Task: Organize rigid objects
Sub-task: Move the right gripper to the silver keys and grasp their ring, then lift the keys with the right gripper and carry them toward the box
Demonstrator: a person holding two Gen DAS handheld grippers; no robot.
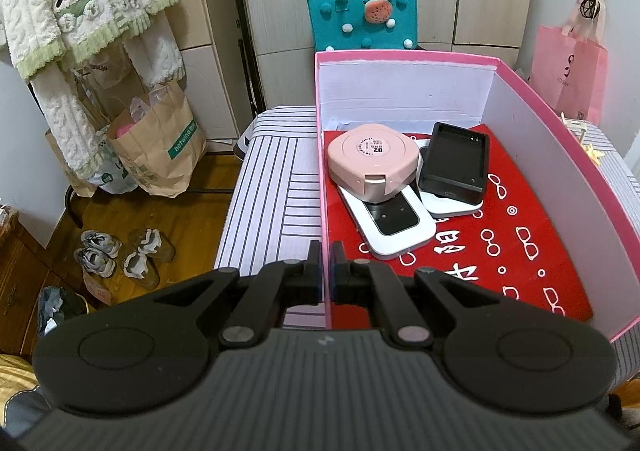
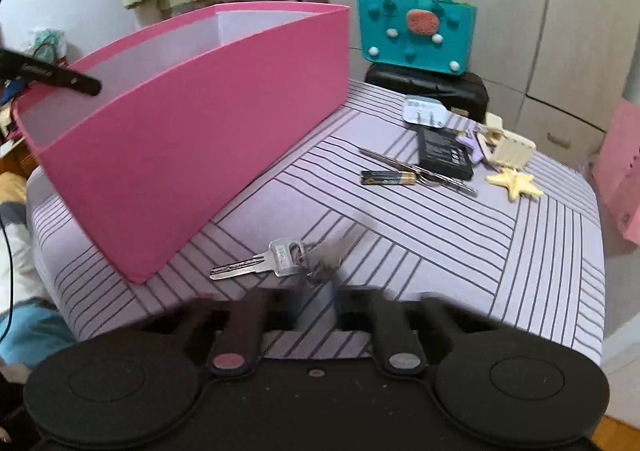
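The left gripper (image 1: 326,257) clamps the pink box (image 1: 408,56) wall at six o'clock, chargers (image 1: 456,163) inside, while the right gripper (image 2: 336,291) closes on keys (image 2: 280,257).

Soft, even indoor light fills both views, with faint shadows and no strong glare. The left wrist view is sharp throughout. In the right wrist view the right tool (image 2: 335,305) and the key bunch (image 2: 288,257) just ahead of it are smeared by motion blur. Fisheye distortion bends the edges; the corners vignette dark.
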